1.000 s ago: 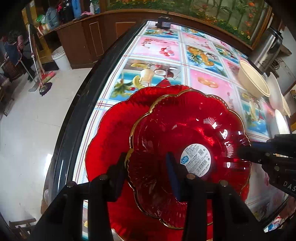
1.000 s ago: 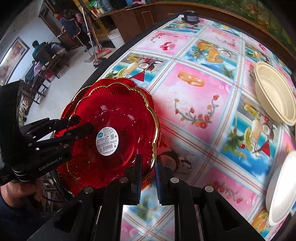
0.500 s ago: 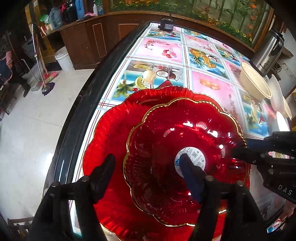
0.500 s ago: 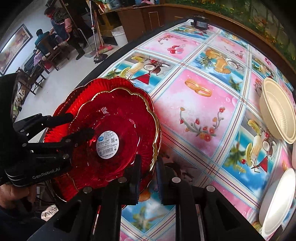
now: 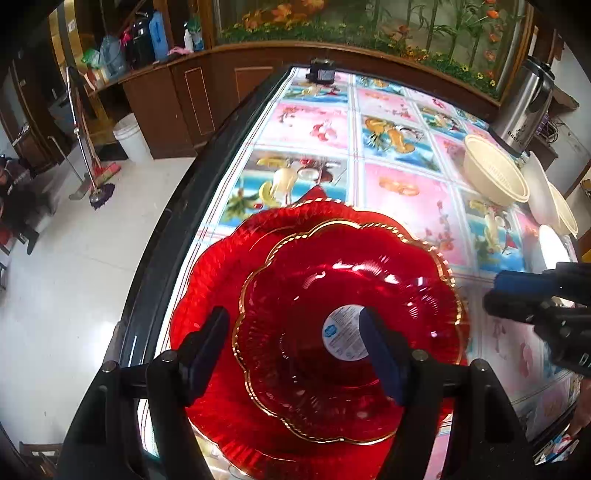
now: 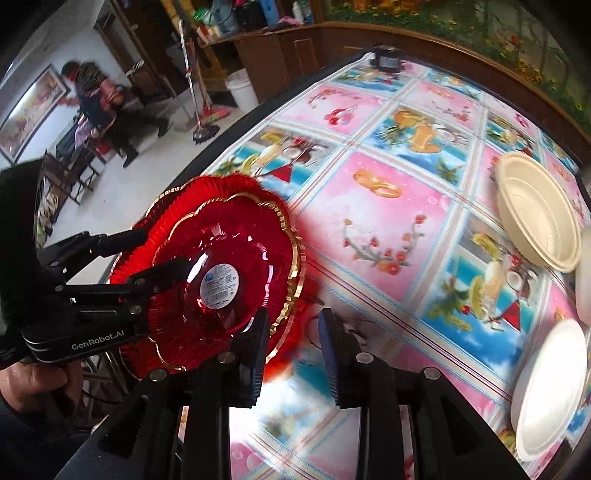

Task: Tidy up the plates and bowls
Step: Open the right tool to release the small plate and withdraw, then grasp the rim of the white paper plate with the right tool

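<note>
Home dining room, lived-in.

My table wears a glossy fruit-print oilcloth. Upper frame: a dark wood counter crowded with bottles, planted border behind. Upper right, a steel thermos kettle. At left a white bucket and a mop on pale tile; someone sits at far left.

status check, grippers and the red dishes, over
Left gripper open, just widened, straddling smaller red dish's rim. Right gripper open, just let go. Smaller dish nested on larger red plate. Cream bowl far right, nothing in the way.
</note>
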`<state>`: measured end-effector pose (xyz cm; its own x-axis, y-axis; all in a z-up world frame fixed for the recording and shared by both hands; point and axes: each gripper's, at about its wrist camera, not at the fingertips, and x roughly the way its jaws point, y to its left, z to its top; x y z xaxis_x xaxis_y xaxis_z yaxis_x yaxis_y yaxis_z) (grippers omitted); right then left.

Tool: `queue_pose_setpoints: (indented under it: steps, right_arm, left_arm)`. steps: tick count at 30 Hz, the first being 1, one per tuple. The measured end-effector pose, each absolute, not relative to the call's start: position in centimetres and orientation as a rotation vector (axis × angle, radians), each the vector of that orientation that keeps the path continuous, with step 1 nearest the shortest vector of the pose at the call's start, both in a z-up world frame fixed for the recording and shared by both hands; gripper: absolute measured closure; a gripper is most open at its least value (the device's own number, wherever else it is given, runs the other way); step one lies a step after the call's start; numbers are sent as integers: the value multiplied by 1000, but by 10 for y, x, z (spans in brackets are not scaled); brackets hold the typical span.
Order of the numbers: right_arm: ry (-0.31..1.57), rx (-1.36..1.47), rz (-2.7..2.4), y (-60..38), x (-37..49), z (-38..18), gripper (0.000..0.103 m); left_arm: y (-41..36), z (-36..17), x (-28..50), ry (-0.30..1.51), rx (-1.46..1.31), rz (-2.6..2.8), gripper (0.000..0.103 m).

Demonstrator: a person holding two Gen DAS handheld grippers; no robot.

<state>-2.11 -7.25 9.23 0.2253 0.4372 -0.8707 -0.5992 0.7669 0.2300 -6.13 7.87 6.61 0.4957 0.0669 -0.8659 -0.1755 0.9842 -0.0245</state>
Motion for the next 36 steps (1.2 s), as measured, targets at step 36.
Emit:
queue_pose_setpoints:
  steps: [36]
  right_arm:
    - [1091, 468, 213, -402, -6, 73, 56]
  left_arm:
    - [-45, 116, -75, 959, 35, -69, 31]
